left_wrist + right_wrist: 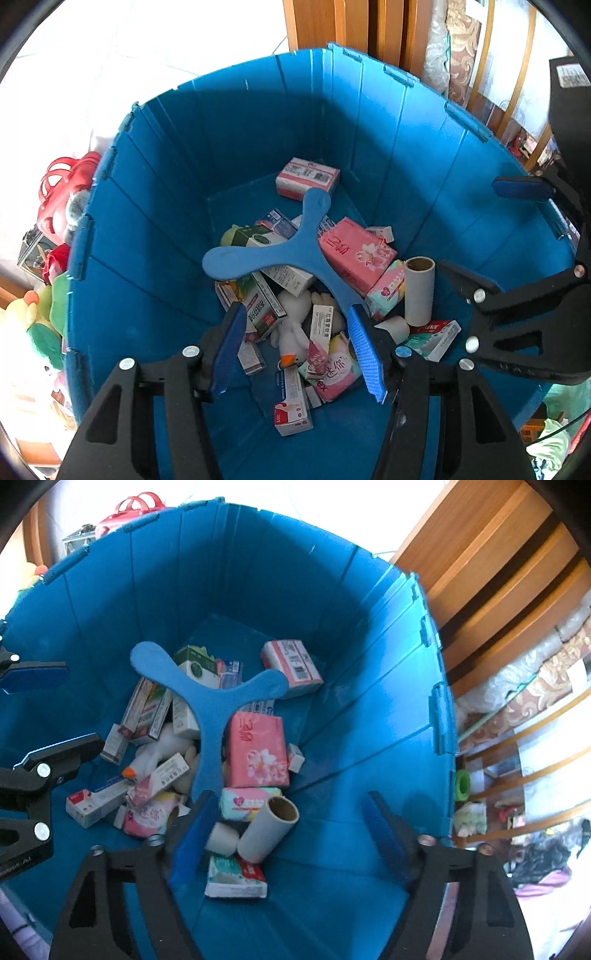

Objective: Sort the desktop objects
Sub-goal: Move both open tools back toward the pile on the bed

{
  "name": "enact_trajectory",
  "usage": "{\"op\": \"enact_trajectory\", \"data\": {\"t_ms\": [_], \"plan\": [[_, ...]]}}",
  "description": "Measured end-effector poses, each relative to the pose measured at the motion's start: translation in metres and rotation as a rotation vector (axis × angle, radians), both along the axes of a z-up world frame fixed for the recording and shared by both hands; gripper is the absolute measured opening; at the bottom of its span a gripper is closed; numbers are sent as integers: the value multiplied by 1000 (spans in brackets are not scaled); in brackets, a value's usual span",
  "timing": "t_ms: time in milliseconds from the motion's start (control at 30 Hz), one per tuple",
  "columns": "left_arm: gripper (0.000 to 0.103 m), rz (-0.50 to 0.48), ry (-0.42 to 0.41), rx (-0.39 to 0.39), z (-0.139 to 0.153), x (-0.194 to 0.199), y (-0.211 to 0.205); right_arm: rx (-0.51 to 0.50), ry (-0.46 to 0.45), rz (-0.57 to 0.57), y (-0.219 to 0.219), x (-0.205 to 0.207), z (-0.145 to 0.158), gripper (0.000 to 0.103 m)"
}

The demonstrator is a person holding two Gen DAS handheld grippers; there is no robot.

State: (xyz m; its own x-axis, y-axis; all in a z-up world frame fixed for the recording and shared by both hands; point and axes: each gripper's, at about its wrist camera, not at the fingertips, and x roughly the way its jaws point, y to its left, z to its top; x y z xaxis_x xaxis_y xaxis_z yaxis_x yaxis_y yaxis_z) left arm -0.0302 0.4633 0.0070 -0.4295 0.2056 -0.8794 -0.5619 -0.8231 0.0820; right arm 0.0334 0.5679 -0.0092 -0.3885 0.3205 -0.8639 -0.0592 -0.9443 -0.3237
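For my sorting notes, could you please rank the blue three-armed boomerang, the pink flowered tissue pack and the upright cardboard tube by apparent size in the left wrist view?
1. blue boomerang, clearly largest.
2. pink tissue pack.
3. cardboard tube, smallest, though nearness to the camera may affect this.

Strong daylight from outside the deep blue plastic bin (pixel 424 155); the pale tiled floor (pixel 155 40) beyond its rim is blown out to near white in both views, detail lost. Inside the bin, light is uneven: the far wall carries a broad dark shadow in the left wrist view, while the wall on the right of the right wrist view is brightly lit. The heap of small boxes and packets on the bin floor is evenly lit and sharp enough to show print, though too small to read. Heavy fisheye bending: straight bin ribs curve, black vignette fills the corners. Clutter at the edges is smeared and soft. The near black gripper frames are slightly blurred.
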Motion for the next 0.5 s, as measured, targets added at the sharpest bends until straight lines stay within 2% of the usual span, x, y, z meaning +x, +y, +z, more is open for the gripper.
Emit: {"op": "enact_trajectory", "data": {"t_ms": [133, 400, 500], "plan": [[56, 7, 7, 72, 12, 7, -16, 36, 65, -12, -9, 12, 14, 102], [56, 18, 112, 139, 35, 25, -49, -22, 211, -24, -33, 33, 41, 103], [62, 35, 156, 153, 44, 30, -65, -37, 251, -24, -47, 35, 48, 103]]}}
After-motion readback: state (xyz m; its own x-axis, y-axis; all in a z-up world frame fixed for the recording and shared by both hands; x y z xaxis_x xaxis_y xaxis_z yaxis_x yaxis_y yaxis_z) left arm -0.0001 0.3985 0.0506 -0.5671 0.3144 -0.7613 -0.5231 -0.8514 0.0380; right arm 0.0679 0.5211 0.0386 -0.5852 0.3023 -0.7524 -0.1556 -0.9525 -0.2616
